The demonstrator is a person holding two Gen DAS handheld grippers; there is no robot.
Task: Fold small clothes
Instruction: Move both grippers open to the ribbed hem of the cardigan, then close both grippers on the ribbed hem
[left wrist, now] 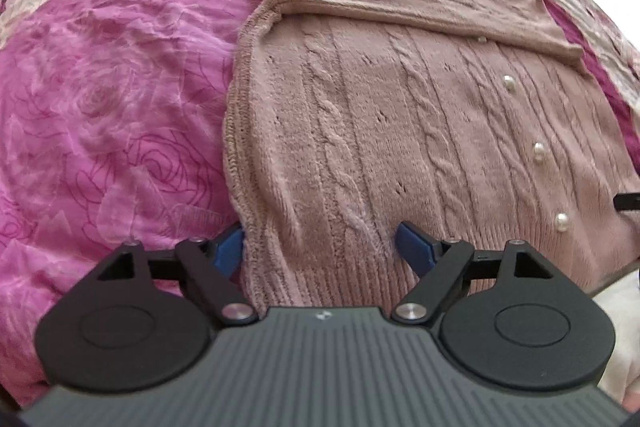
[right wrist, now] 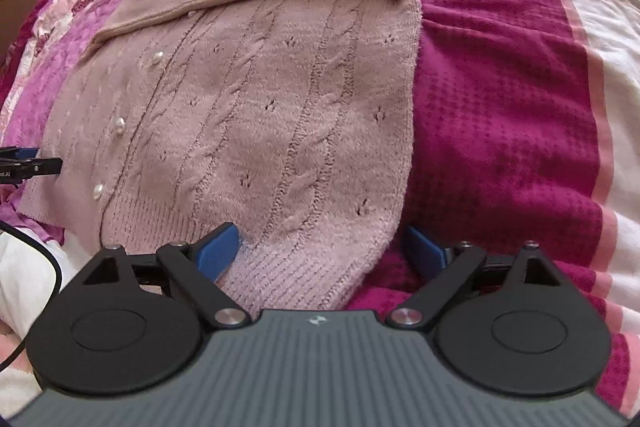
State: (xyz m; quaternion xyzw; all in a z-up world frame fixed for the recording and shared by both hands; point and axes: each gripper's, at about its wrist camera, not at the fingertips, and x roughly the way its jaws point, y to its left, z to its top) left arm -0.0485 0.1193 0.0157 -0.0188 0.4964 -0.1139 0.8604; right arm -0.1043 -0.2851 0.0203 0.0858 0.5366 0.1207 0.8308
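Left wrist view: the pink cable-knit cardigan (left wrist: 400, 115) lies flat on the magenta bedspread (left wrist: 100, 87), its long axis running away from the camera, with the sleeves folded across the far part and the ribbed hem (left wrist: 320, 275) nearest. The left gripper (left wrist: 320, 241) stands with its jaws spread wide and holding nothing. It straddles the hem's left corner: one blue pad sits just off the cardigan's side edge over the bedspread, the other over the knit. Whether the pads touch the fabric is hard to tell at this angle. The pearl buttons (left wrist: 538, 151) run off to the right, toward the other hand.

Right wrist view: the same cardigan (right wrist: 260, 99) stretches ahead, its hem closest. The right gripper (right wrist: 320, 251) is likewise wide open and empty, straddling the hem's right corner: its left pad lies over the ribbing, its right pad over the dark magenta blanket (right wrist: 500, 127) just beside the edge. Each hand is nearest its own hem corner, which suggests a lift of the hem toward the folded sleeves.
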